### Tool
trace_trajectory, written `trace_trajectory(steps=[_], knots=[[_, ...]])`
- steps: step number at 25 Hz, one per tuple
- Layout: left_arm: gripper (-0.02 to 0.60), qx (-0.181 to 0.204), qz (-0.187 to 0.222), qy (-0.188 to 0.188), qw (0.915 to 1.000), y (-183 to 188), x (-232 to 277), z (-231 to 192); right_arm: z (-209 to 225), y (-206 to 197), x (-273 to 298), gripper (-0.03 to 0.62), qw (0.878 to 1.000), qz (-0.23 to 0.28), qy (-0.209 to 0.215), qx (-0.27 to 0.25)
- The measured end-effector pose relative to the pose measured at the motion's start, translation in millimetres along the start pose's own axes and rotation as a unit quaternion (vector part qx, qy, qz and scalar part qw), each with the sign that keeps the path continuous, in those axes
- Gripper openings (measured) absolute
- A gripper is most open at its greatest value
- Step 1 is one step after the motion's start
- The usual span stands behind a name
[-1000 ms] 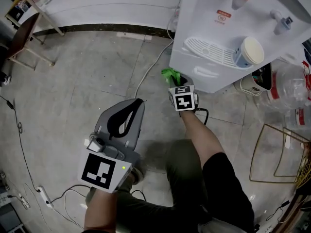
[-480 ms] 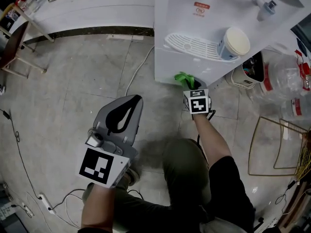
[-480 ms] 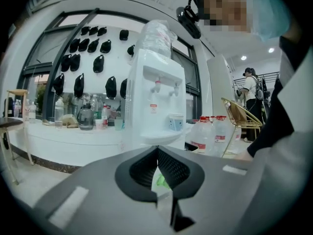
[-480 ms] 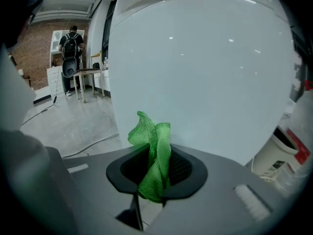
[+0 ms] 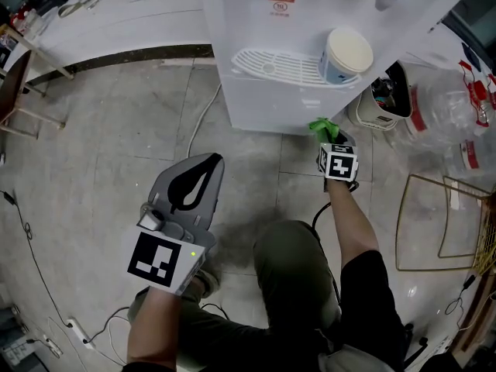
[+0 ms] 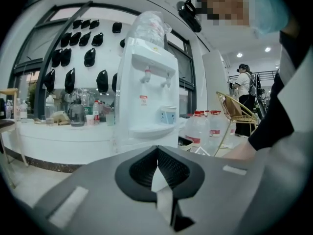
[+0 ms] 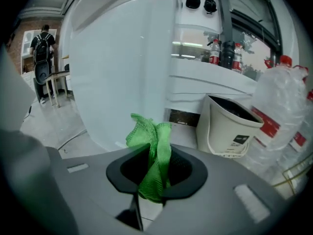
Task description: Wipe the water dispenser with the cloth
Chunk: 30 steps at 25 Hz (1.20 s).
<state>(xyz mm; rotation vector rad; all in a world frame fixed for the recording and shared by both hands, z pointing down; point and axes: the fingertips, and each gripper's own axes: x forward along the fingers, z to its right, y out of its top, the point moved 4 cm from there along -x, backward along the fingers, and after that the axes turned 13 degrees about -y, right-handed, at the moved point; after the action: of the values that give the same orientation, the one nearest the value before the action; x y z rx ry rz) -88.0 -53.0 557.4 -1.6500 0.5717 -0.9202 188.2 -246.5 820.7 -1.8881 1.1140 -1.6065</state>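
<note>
The white water dispenser (image 5: 256, 68) stands on the floor at the top of the head view, with a white cup (image 5: 345, 54) on its drip tray (image 5: 275, 64). My right gripper (image 5: 328, 136) is shut on a green cloth (image 5: 323, 127), held at the dispenser's lower right corner. In the right gripper view the green cloth (image 7: 152, 153) sticks up from the jaws close to the dispenser's white side (image 7: 122, 67). My left gripper (image 5: 203, 169) is shut and empty, low over the floor, left of the dispenser. The left gripper view shows the dispenser (image 6: 146, 97) ahead, at a distance.
A white bucket (image 5: 384, 103) and clear water bottles (image 5: 457, 122) stand to the dispenser's right. A gold wire frame (image 5: 446, 223) lies on the floor at the right. A white cable (image 5: 198, 126) runs from the dispenser. A long white counter (image 5: 116, 22) curves along the back.
The right gripper with the green cloth has moved along the dispenser's base toward its right corner. The head view has shifted, so the dispenser sits further left. The left gripper has hardly moved.
</note>
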Motion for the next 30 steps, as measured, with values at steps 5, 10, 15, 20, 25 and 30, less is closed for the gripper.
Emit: trace_trajectory(steps=[5,10,15,20,25,30], knots=[[0.003,0.0,-0.001,0.002,1.0,-0.4,0.0,0.8,22.5,-7.1,-2.8,0.081,1.0,-0.002,-0.02,0.013],[0.003,0.004,0.007,0.01,0.9999,3.7,-7.6,-2.8,-30.8,-9.1,-21.0,0.081,0.997,0.024,0.059,-0.053],[0.003,0.003,0.008,0.019,0.9998,3.8,-20.5,-4.9,-136.2,-6.6,-33.4,0.081,0.978,0.033,0.163,-0.128],[0.003,-0.001,0.003,0.045,0.999,-2.6,-47.5,-11.5,-225.3,12.3,-29.4,0.081,0.962,0.05,0.206,-0.171],[0.003,-0.015,-0.005,0.076,0.997,-15.8,-75.3,-21.6,-273.6,22.0,-14.8,0.081,0.961,0.038,0.199,-0.188],[0.003,-0.021,-0.009,0.088,0.9958,-19.9,-86.6,-31.1,-277.8,18.0,8.5,0.081,0.969,0.001,0.165,-0.185]])
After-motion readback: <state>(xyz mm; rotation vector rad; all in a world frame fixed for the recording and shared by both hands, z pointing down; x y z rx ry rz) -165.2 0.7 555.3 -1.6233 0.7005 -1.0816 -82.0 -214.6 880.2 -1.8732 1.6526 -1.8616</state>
